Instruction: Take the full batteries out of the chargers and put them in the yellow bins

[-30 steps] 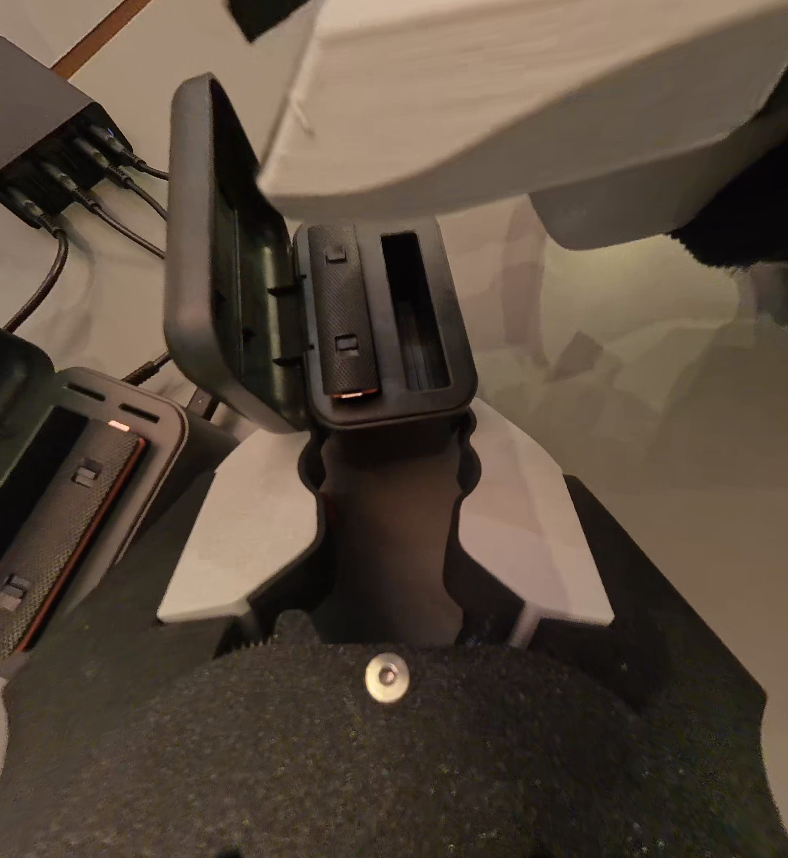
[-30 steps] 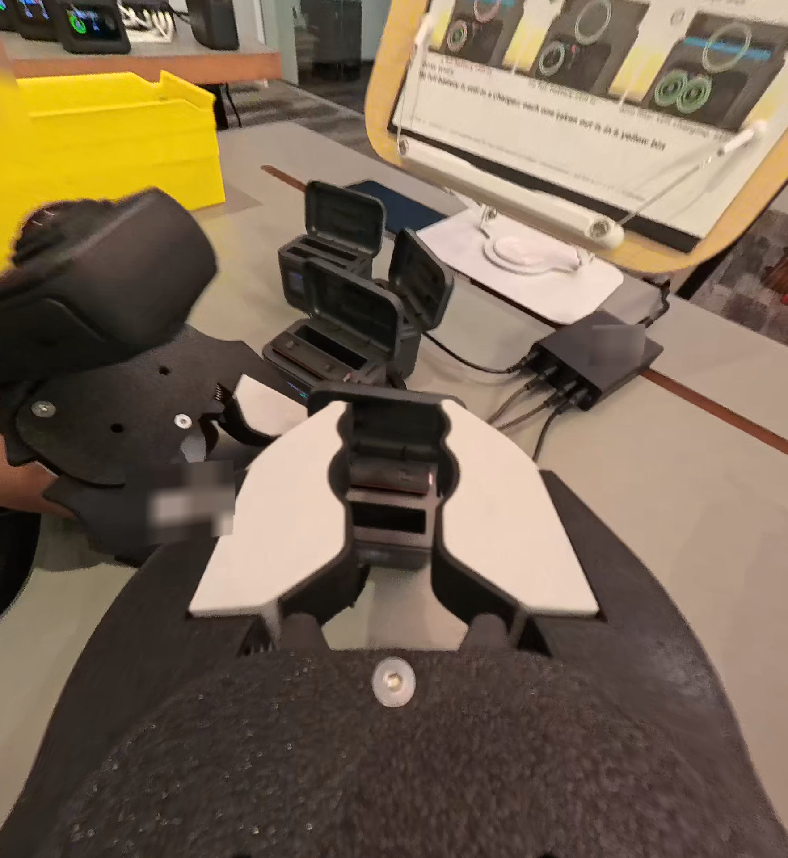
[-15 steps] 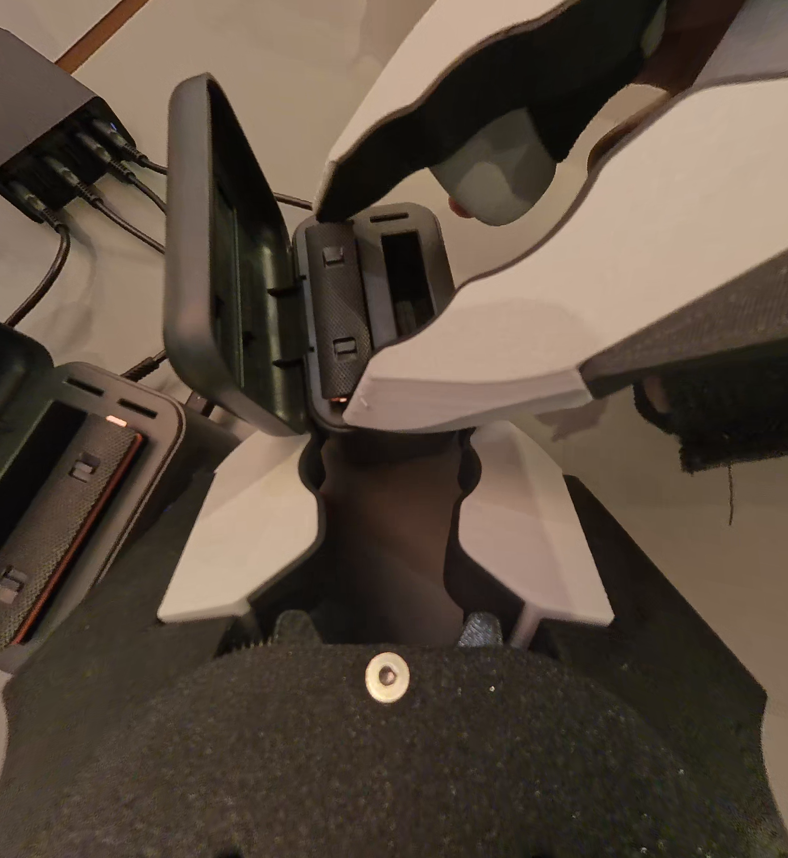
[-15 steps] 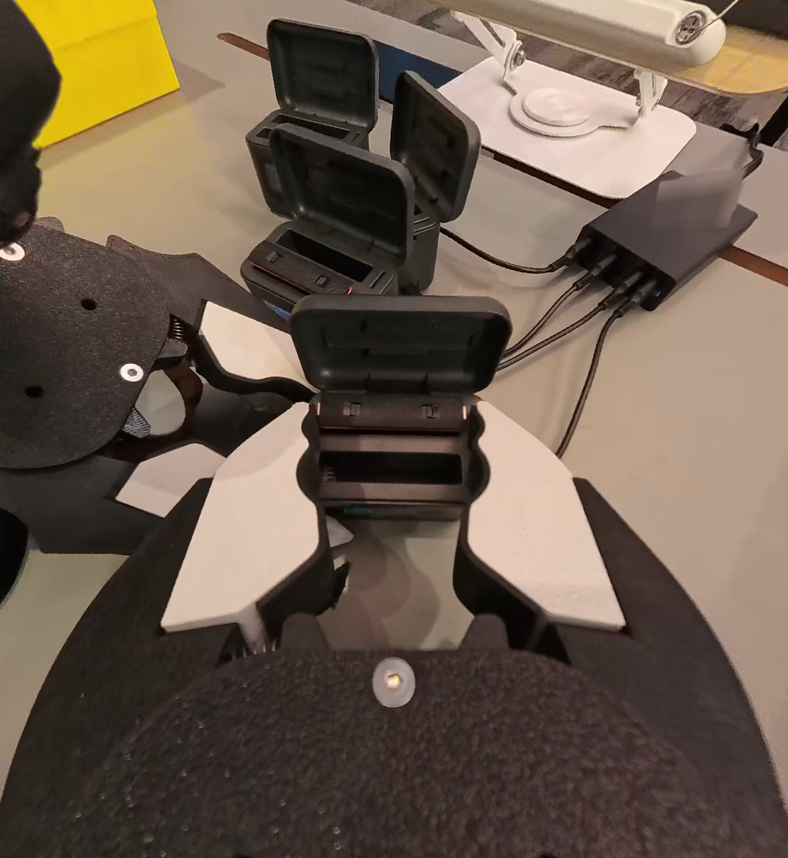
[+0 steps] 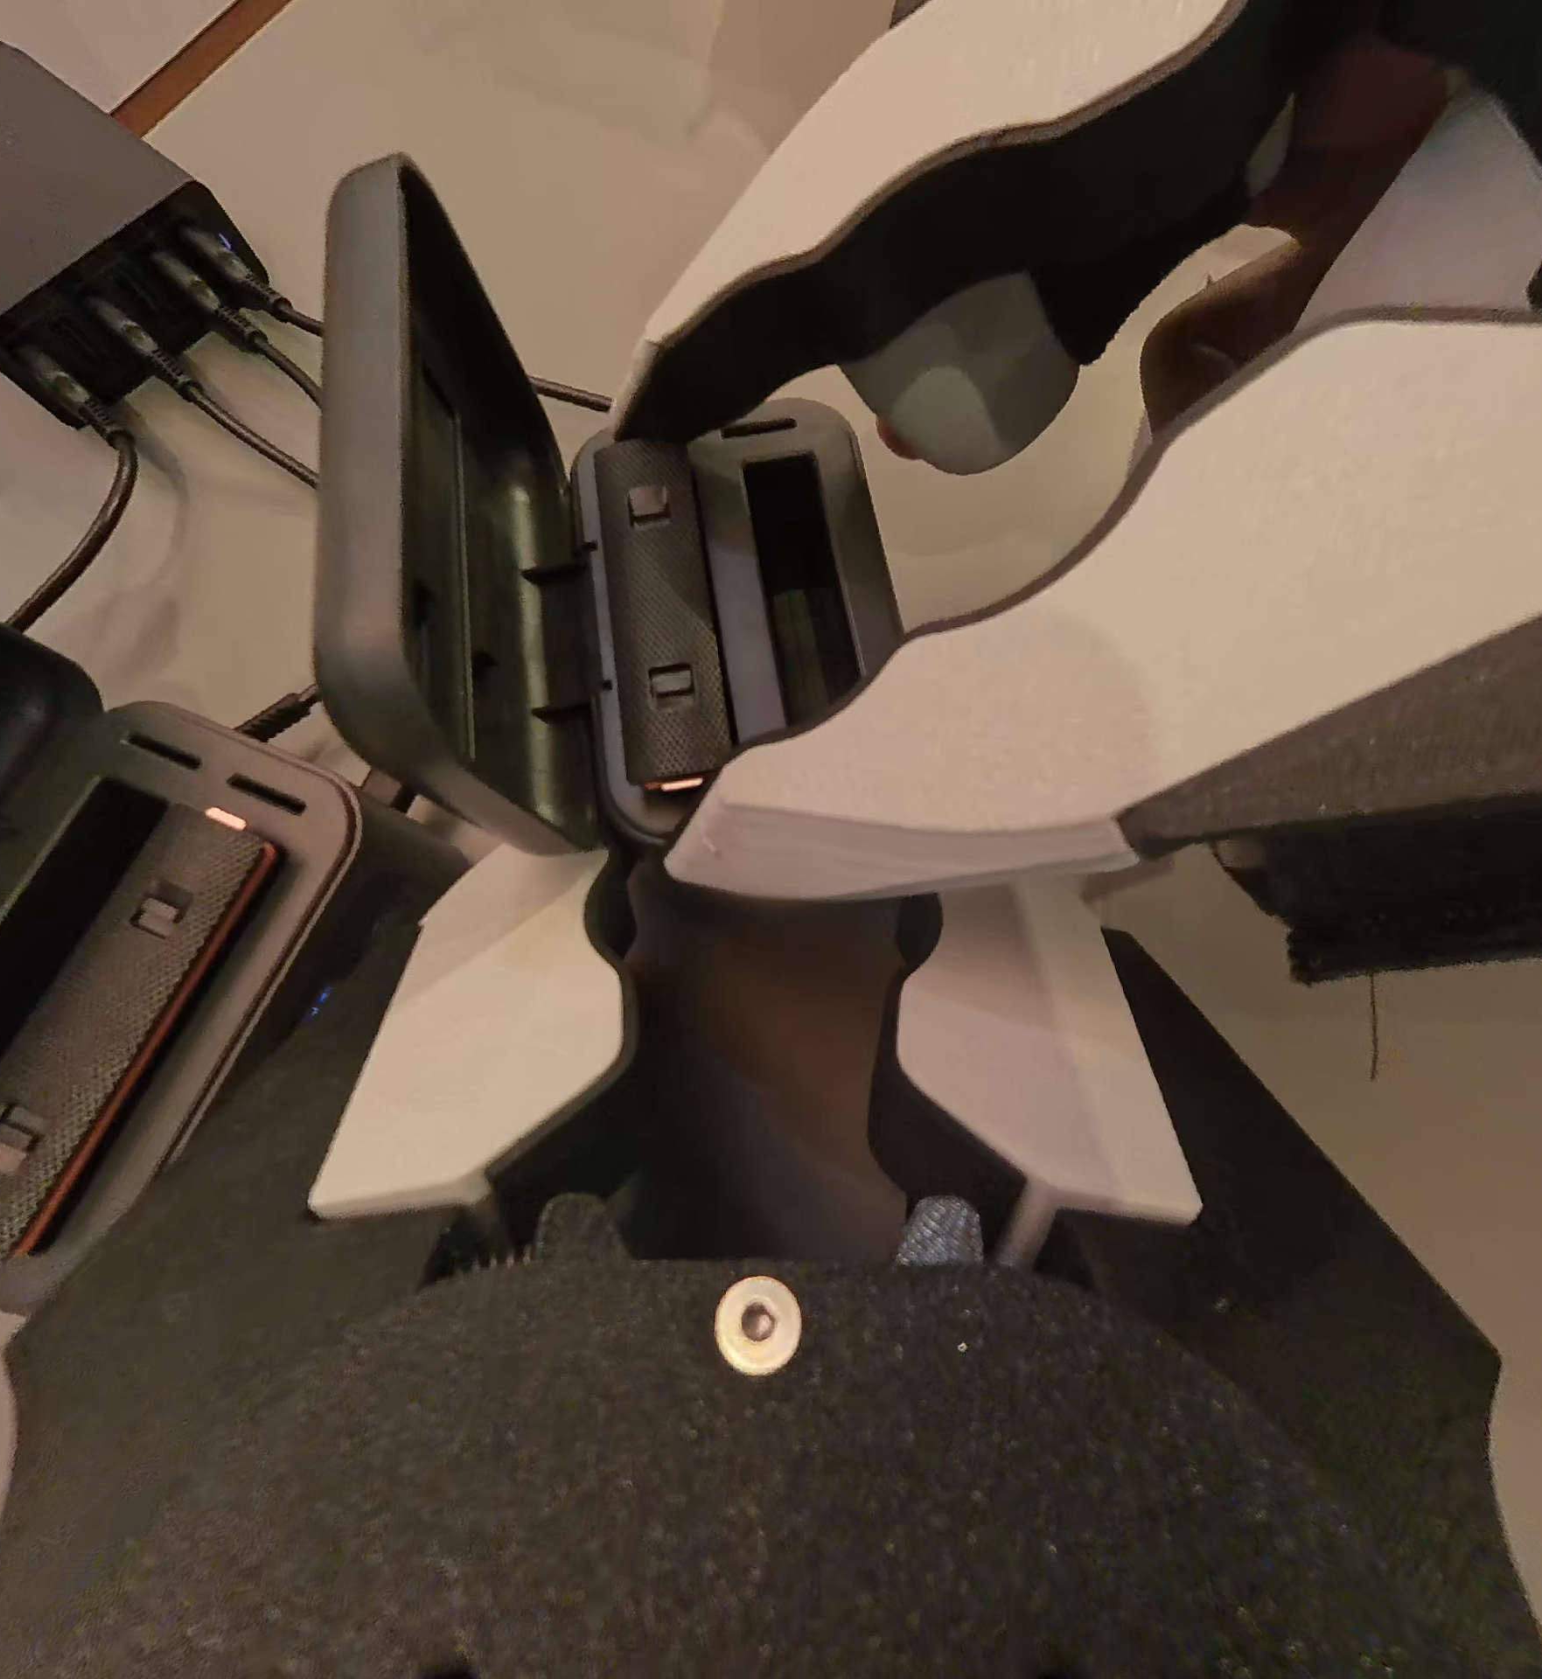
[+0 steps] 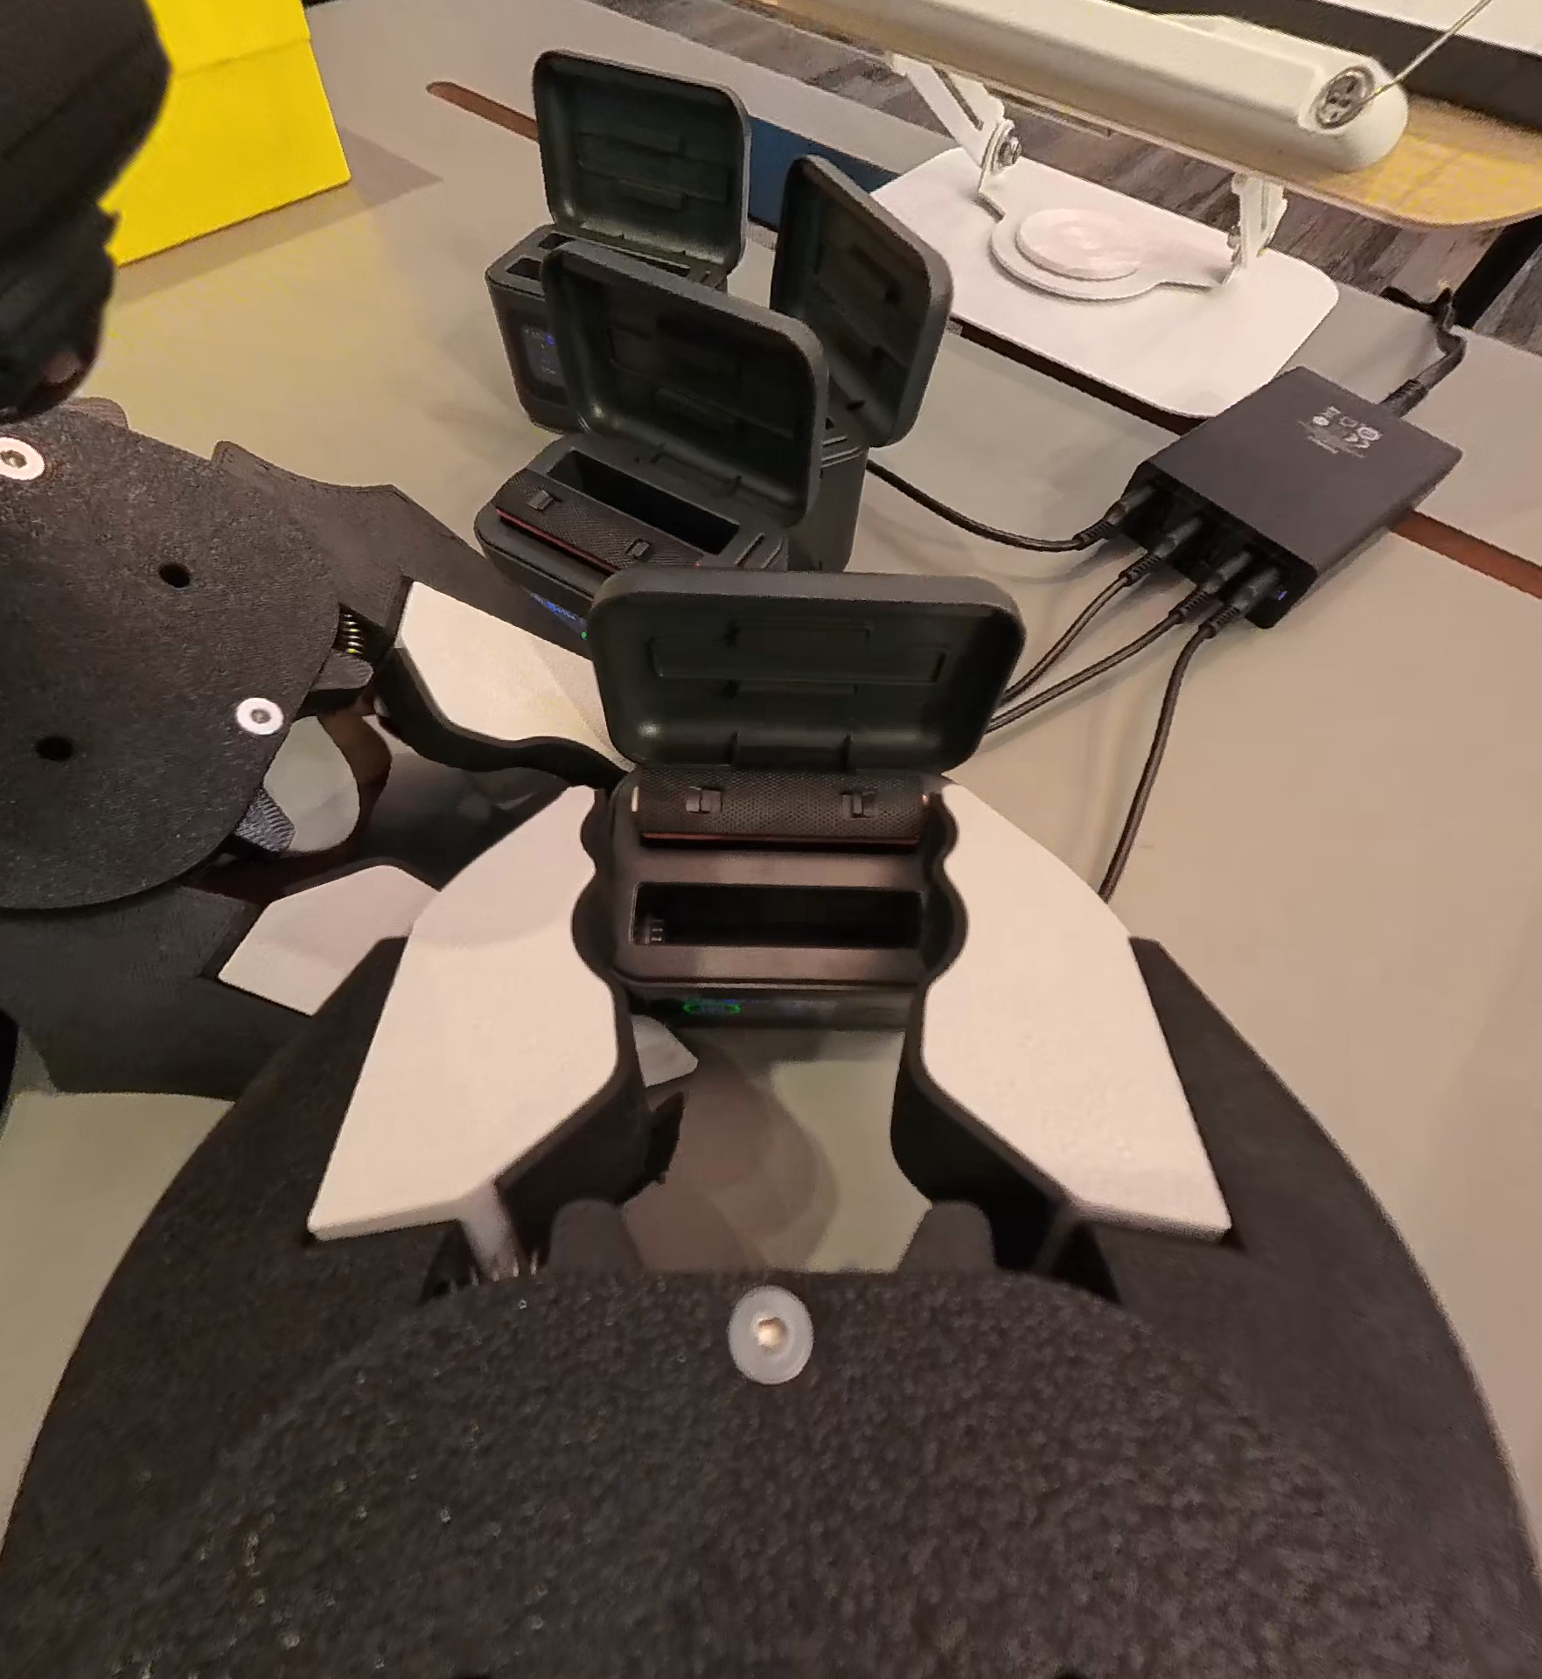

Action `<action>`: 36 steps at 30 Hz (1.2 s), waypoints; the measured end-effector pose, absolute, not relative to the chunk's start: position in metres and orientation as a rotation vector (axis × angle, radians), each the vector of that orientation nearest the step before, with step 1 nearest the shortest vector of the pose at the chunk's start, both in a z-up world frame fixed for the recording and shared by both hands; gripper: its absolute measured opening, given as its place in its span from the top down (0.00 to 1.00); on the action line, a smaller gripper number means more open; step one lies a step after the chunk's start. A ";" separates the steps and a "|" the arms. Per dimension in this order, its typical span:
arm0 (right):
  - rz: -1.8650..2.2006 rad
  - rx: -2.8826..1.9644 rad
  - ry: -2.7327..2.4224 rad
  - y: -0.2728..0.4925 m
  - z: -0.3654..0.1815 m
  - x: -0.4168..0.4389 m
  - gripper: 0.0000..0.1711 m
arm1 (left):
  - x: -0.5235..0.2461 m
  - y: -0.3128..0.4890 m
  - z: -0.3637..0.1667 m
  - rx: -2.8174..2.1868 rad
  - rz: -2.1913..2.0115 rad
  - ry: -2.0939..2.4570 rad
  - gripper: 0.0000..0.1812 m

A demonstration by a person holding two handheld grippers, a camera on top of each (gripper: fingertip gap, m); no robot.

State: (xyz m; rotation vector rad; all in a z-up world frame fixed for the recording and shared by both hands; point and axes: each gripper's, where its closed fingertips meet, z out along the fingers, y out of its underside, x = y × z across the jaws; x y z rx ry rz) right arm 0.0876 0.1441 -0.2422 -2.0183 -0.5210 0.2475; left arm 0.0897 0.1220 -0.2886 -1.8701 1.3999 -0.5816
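so progress-wise: the nearest charger has its lid up, one battery sitting in the back slot by the hinge, and the front slot already empty. the right gripper has its tongs apart, one on each short end of that battery, close in but i can't tell if they're actually touching it yet. the left gripper looks like it's bracing the charger's end, tongs close on either side of it (whether they're really squeezing it, can't tell).

what's left, as i read it: the next charger back has one battery in its front slot, and two more chargers stand behind with lids up, contents too hidden to call. the yellow bin sits off toward the table's far left corner.

room-wise it's tight. the raised lid is right behind the battery, so pulling straight up seems the only clean way out. the power block and its cables take the right side, open table nearer the front right.
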 end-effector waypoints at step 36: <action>0.339 -1.827 -0.418 0.143 -0.191 0.100 0.66 | 0.089 0.122 -0.288 -1.863 -0.578 1.400 0.69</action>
